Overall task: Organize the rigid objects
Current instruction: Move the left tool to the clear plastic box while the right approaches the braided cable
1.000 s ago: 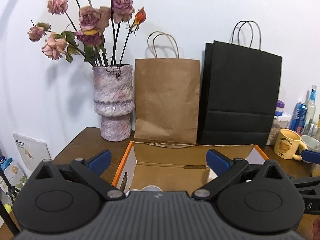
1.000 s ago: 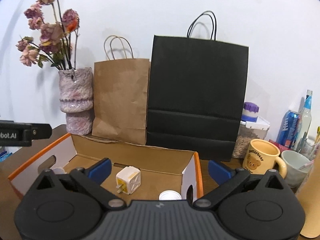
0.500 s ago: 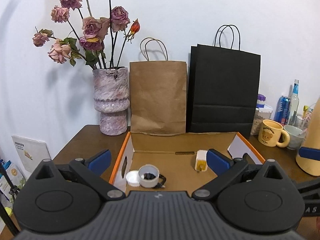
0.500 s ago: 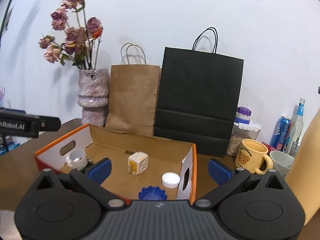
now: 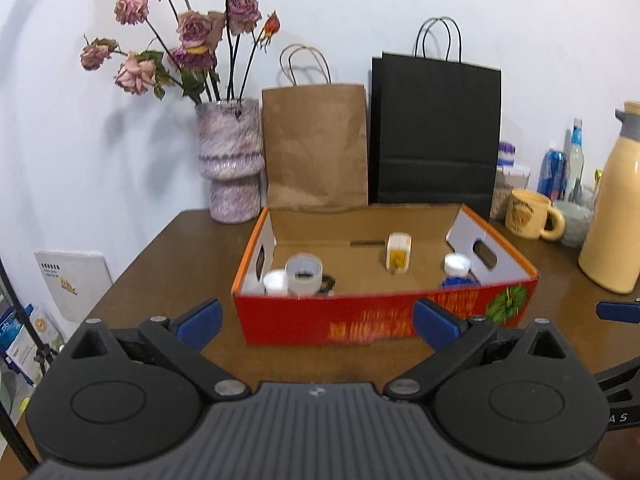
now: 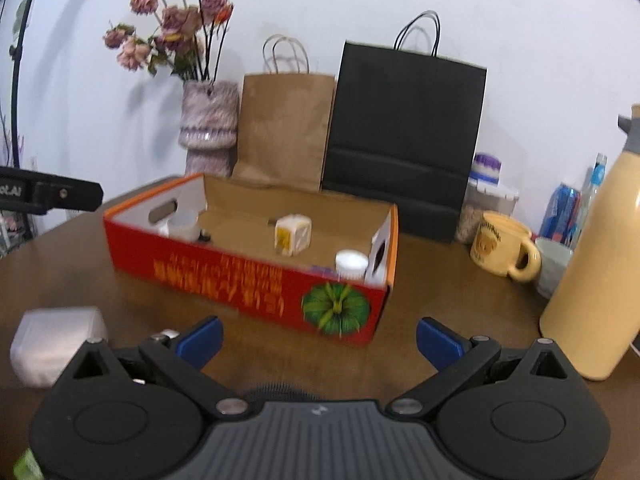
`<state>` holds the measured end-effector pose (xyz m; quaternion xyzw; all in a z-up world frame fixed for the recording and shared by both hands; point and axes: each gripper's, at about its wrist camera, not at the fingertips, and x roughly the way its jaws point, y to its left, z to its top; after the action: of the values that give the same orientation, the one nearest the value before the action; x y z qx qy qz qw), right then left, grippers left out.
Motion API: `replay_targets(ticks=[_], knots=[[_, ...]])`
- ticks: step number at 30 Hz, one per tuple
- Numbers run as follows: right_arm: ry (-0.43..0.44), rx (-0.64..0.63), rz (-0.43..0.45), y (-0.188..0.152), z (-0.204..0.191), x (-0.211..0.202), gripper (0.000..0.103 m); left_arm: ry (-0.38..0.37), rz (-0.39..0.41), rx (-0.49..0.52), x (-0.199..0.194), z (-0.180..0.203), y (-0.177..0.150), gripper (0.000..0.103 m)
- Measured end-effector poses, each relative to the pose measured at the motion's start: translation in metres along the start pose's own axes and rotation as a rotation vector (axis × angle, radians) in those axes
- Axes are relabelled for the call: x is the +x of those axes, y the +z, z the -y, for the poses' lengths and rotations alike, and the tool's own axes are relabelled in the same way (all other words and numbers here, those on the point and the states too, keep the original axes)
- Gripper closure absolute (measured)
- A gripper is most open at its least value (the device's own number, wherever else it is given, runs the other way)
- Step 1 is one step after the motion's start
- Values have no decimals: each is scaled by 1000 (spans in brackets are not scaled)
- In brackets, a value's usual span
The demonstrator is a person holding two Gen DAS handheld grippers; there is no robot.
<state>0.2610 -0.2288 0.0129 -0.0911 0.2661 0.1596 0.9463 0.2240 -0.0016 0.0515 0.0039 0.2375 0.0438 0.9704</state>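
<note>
The cardboard box (image 5: 372,316), red outside and plain brown within, holds a boxy white charger (image 5: 398,252), round white caps and what may be a clear cup. It sits on the wooden table (image 5: 168,264) just ahead of your left gripper (image 5: 316,320) and right gripper (image 6: 318,338). Both are spread wide and hold nothing.

**Hidden, cropped and blurred items**

Printed lettering on the red box (image 5: 360,320) front is motion-blurred and unreadable. The blue item (image 5: 460,281) inside is mostly hidden behind the box wall. The cream flask (image 6: 596,272) is cropped by the right edge. The white object (image 6: 56,340) is blurred, unidentifiable.
</note>
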Motion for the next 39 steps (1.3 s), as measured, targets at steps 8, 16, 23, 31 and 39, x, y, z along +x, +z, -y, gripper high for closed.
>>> replay_targets(ticks=[8, 16, 23, 31, 39], knots=[[33, -35, -111, -37, -7, -3, 0, 9, -56, -7, -9, -6, -25, 0], [63, -5, -158, -52, -8, 13, 0, 18, -85, -11, -18, -14, -41, 0], [102, 75, -173, -53, 0, 20, 0, 10, -103, -17, -22, -21, -51, 0], [101, 87, -137, -52, 0, 12, 20, -7, -122, -32, -21, -31, -61, 0], [57, 88, -53, -52, -3, -4, 21, -75, -125, 43, -17, -22, -69, 0]])
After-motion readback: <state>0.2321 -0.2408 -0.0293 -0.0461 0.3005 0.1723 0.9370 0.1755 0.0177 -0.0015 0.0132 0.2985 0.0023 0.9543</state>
